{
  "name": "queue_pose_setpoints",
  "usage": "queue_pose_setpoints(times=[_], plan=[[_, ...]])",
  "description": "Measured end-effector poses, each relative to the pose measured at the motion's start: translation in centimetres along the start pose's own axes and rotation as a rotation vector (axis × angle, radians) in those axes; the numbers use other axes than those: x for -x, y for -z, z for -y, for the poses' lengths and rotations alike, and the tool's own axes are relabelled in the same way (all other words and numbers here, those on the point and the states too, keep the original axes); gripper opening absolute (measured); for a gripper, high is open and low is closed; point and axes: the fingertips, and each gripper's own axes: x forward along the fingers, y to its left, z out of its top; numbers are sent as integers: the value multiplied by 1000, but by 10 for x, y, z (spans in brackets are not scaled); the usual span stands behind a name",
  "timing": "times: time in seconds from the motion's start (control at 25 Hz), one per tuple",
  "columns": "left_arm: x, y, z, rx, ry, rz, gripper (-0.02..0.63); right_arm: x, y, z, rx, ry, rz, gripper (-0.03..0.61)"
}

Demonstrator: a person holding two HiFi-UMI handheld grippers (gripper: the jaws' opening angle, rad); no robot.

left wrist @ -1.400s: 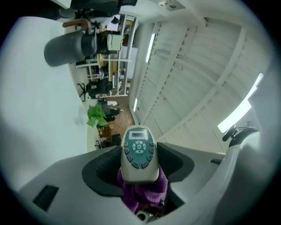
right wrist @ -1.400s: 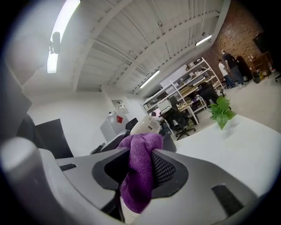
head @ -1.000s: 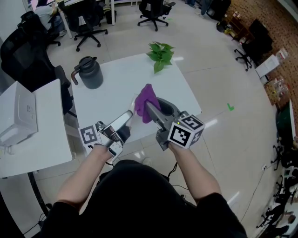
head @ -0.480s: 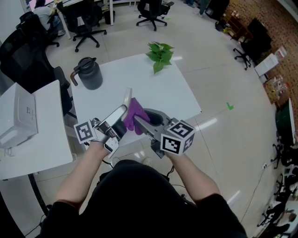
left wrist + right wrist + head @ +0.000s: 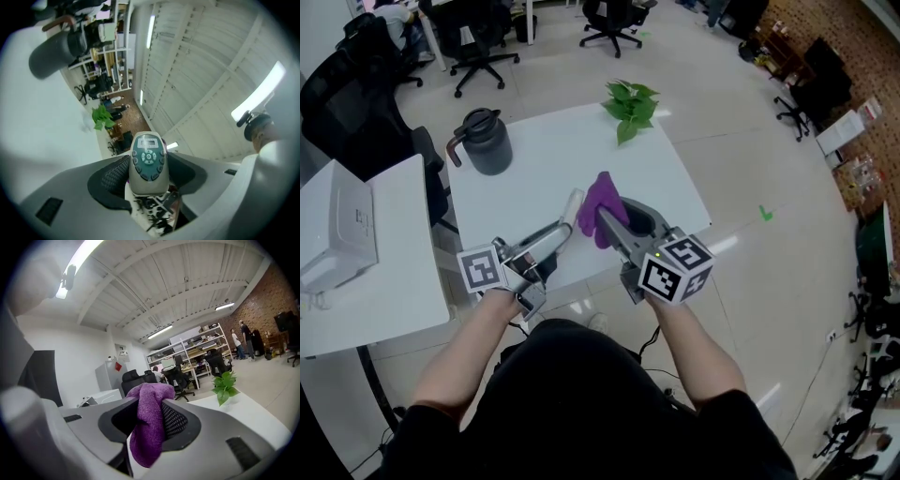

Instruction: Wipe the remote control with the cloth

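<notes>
Head view, left hand-held gripper [image 5: 561, 230] clamping one remote control [image 5: 573, 203], right hand-held gripper [image 5: 615, 212] pinching one cloth [image 5: 599, 192]

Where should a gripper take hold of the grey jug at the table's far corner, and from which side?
Probably by the side handle of the jug, coming from the head view's left: the handle juts out that way, clear of the upright body, with nothing standing beside it.

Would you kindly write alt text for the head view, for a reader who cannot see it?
A person holds a remote control in the left gripper and a purple cloth in the right gripper, side by side above the near edge of a white table. A dark jug and a green plant stand farther back on it.
</notes>
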Motion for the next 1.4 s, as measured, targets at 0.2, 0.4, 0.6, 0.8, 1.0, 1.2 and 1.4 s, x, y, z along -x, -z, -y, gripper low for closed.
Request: queue_pose_setpoints(times=[0.2,0.4,0.6,0.8,1.0,1.2,1.4], plan=[[39,-27,-65,-401,-450,-53,250,0,22,6,110,107,-71,141],[89,-40,-147,-667,-868,-168,250,-8,58,2,235,180,-183,141],[110,-30,-211,-688,-1018,-241,250,-21,96,0,264,212,-288,143],[116,-19,-255,-592,-1127,-219,250,-27,132,9,247,211,-382,141],[120,-12,-281,-557,-1228,-226,249,-32,158,22,246,193,-449,143],[125,1,-304,-557,-1273,-244,252,-39,177,41,238,172,-499,143],[125,12,-307,-558,-1272,-272,275,-48,194,60,243,164,-543,143]])
